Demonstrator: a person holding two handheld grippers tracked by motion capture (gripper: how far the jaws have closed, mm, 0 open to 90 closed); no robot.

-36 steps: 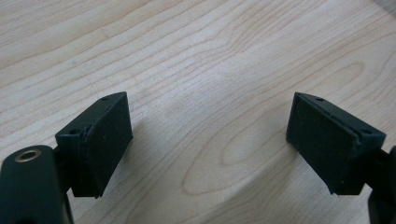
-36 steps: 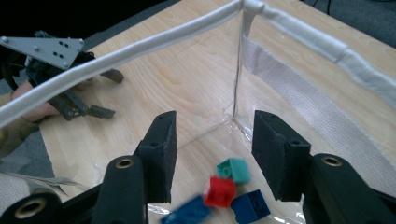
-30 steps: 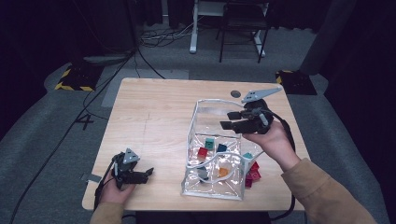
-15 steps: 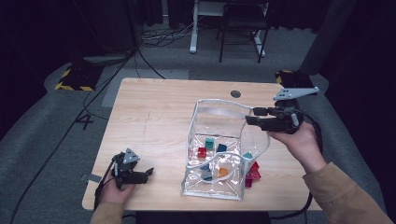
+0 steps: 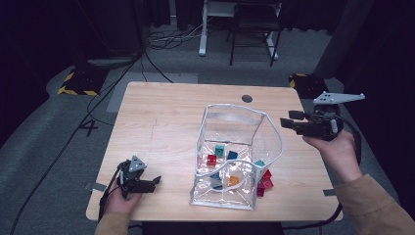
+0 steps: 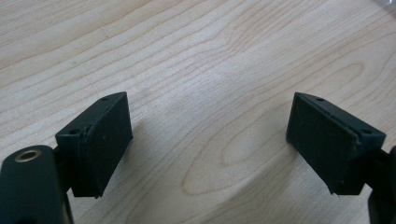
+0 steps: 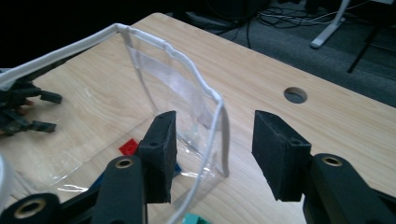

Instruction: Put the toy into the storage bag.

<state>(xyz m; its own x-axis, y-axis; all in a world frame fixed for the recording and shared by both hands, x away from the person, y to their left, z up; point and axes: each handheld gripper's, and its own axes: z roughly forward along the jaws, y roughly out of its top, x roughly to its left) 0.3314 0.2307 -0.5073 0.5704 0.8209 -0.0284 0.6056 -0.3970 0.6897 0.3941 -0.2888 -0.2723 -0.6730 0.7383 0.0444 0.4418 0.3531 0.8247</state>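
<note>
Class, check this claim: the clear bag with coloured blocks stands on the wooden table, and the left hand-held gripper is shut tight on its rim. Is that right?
Not quite. The left hand-held gripper is open over bare table, away from the bag, as the left gripper view shows. The rest holds: the blocks sit inside the bag.

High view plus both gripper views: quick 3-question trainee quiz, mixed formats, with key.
1. True or false: the left gripper holds a block.
2. The right gripper has what between its open jaws? A) the bag's white rim B) a red block C) a cable
3. Fill in: the small blocks lie inside the clear ____.

Key
1. False: its jaws stand open over bare table.
2. A: the rim of the bag runs between the jaws, which do not press on it.
3. bag
</note>
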